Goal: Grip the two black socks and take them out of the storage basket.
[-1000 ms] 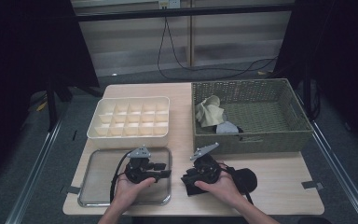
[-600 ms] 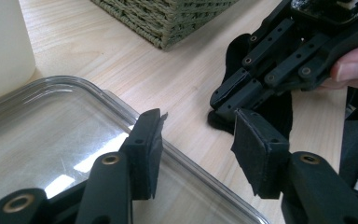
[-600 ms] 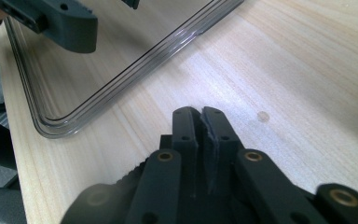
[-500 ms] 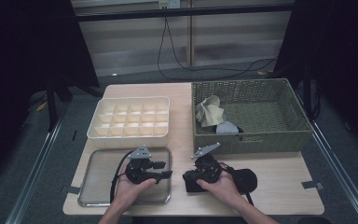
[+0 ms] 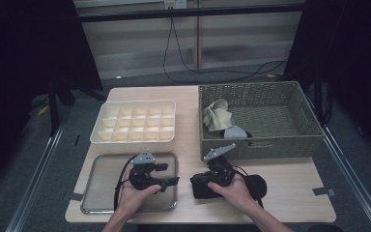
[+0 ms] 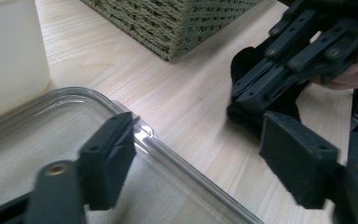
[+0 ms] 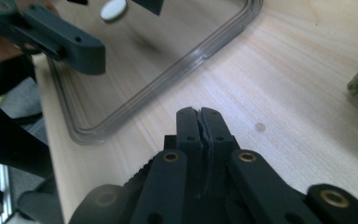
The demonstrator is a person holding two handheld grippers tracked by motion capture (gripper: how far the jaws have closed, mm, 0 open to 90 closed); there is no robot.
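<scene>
My left gripper [image 5: 168, 174] is held over the right part of a clear plastic tray [image 5: 101, 193]. It is open, its jaws wide apart with nothing between them [image 6: 200, 135], above the tray's rim [image 6: 140, 135]. My right gripper [image 5: 198, 182] lies low on the wooden table just right of the tray, pointing left toward it. It is shut [image 7: 200, 114], with nothing visible between the jaws. It also appears in the left gripper view [image 6: 242, 93]. A black fabric item [image 5: 256, 186] lies under the right hand and gripper.
A cream compartment box [image 5: 135, 123] stands behind the tray. A woven basket [image 5: 261, 142] at the back right holds a beige cloth [image 5: 217, 116] and a pale item [image 5: 234, 131]. Bare table shows between the tray and the basket [image 7: 284, 84].
</scene>
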